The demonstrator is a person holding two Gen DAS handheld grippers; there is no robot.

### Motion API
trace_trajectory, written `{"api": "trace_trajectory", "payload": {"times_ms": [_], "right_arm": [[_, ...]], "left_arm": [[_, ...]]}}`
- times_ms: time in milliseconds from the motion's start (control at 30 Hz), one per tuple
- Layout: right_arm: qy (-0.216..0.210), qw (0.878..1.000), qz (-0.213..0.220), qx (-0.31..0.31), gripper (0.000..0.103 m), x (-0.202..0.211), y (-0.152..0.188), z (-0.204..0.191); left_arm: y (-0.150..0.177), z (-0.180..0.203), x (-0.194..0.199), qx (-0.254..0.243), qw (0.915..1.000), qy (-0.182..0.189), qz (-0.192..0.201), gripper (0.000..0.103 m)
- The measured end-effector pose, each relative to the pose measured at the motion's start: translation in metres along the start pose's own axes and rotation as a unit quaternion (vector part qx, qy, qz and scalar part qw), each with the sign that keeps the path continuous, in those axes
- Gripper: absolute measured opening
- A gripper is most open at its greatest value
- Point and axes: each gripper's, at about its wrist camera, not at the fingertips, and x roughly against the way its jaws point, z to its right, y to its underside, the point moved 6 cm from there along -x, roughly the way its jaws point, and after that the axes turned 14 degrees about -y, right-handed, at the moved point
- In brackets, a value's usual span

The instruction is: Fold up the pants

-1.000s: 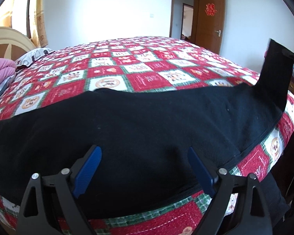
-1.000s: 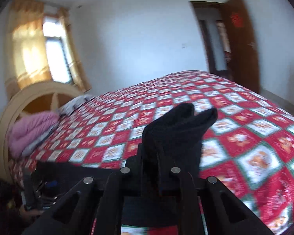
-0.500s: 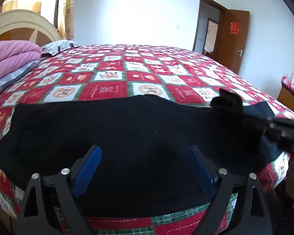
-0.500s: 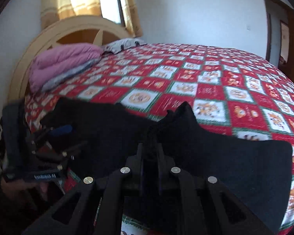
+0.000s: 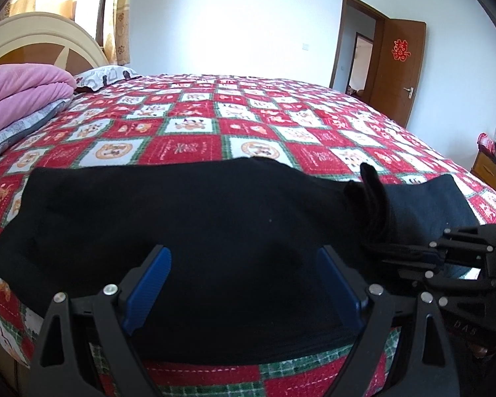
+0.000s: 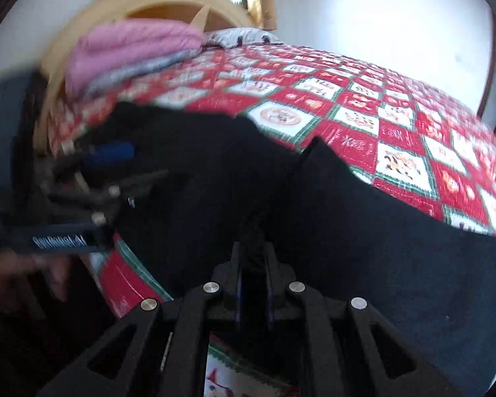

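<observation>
The bed filled most of both views, its red, white and green patchwork quilt spread flat up to the cream headboard. Across the near edge of that quilt lay the black pants, stretched side to side, with one end folded back over the rest so that a doubled layer sat at the right of the left-wrist view. At the head of the bed you had a folded pink blanket stacked on a grey one, with a patterned pillow just beside it. A brown door stood open in the far wall.

Your left gripper hung over the middle of the pants with its blue-padded fingers spread wide and nothing between them. Your right gripper had its fingers pressed almost together, pinching a bunched fold of the pants that stood up in a peak above the flat cloth. The right-wrist view was blurred toward its left side.
</observation>
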Motion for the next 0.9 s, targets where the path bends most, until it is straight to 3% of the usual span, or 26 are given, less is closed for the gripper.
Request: {"api": "trace_trajectory", "payload": {"times_ms": [67,100,167,333,467,500,600,700,800,900], "right_arm": [[0.018,1.0,-0.013,0.02,0.019,0.001,0.001,-0.005],[0.019,0.999,-0.027,0.029,0.033,0.003,0.002,-0.008],[0.011,0.998,-0.048,0.04,0.052,0.011,0.007,-0.014],[0.03,0.999,-0.018,0.033,0.053,0.068,0.018,0.003],[0.076,0.993,0.051,-0.07,0.053,0.118,0.025,0.073],[0.077,0.99,0.065,-0.104,0.053,0.127,0.028,0.092],[0.063,0.975,0.103,-0.185,0.053,0.143,0.036,0.135],[0.084,0.97,0.09,-0.208,0.053,0.139,0.049,0.158],[0.096,0.969,0.04,-0.226,0.053,0.123,0.067,0.172],[0.1,0.968,0.043,-0.224,0.054,0.123,0.071,0.173]], "left_arm": [[-0.001,0.0,0.003,-0.003,1.0,-0.001,0.004,0.092],[-0.002,0.0,0.004,-0.003,1.0,-0.001,0.006,0.092],[-0.007,0.002,0.008,-0.005,0.9999,0.0,0.01,0.092],[-0.027,0.034,0.018,-0.043,0.9984,0.024,0.027,0.092],[-0.044,0.079,0.017,-0.093,0.9943,0.039,0.035,0.094],[-0.046,0.09,0.013,-0.104,0.9932,0.042,0.032,0.099],[-0.043,0.103,-0.003,-0.125,0.9919,0.011,0.016,0.099],[-0.028,0.098,-0.023,-0.142,0.9893,-0.023,-0.025,0.099],[-0.015,0.09,-0.022,-0.124,0.9916,0.002,-0.036,0.1],[-0.013,0.085,-0.012,-0.107,0.9935,0.017,-0.034,0.1]]}}
